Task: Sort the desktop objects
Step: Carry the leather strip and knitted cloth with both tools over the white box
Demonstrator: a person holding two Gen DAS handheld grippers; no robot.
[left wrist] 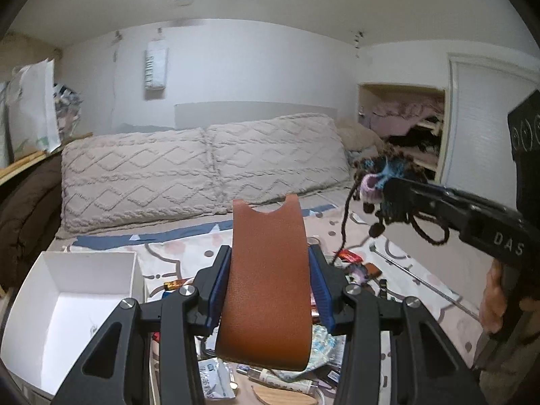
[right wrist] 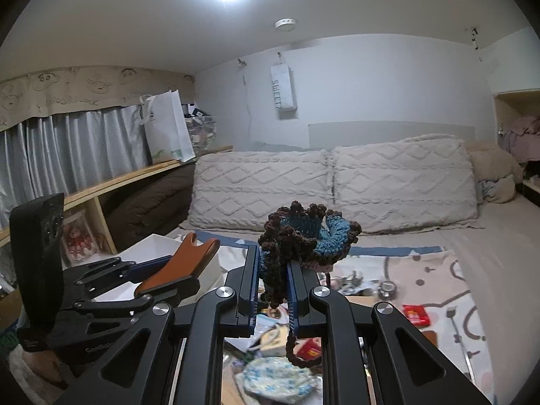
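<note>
My left gripper (left wrist: pixel 268 270) is shut on a tan leather pouch (left wrist: pixel 266 287), which stands upright between the blue pads (left wrist: pixel 219 283) above the clutter. The right wrist view shows the same leather pouch (right wrist: pixel 189 263) at the left, held aloft. My right gripper (right wrist: pixel 272 260) is shut on a crocheted brown, blue and pink piece (right wrist: pixel 303 236) whose yarn tail hangs down. In the left wrist view that crocheted piece (left wrist: pixel 378 175) hangs at the right in the right gripper (left wrist: pixel 398 189). An open white box (left wrist: pixel 67 290) sits at the lower left on the bed.
Small items litter the patterned blanket (right wrist: pixel 438 270): a red packet (right wrist: pixel 416 314), a small tin (right wrist: pixel 386 288), a metal rod (left wrist: pixel 422 280), wrappers and bottles. Two knitted pillows (left wrist: pixel 202 168) lie behind. A wooden shelf (right wrist: pixel 135 175) runs along the left. A hand (left wrist: pixel 492 300) holds the right gripper.
</note>
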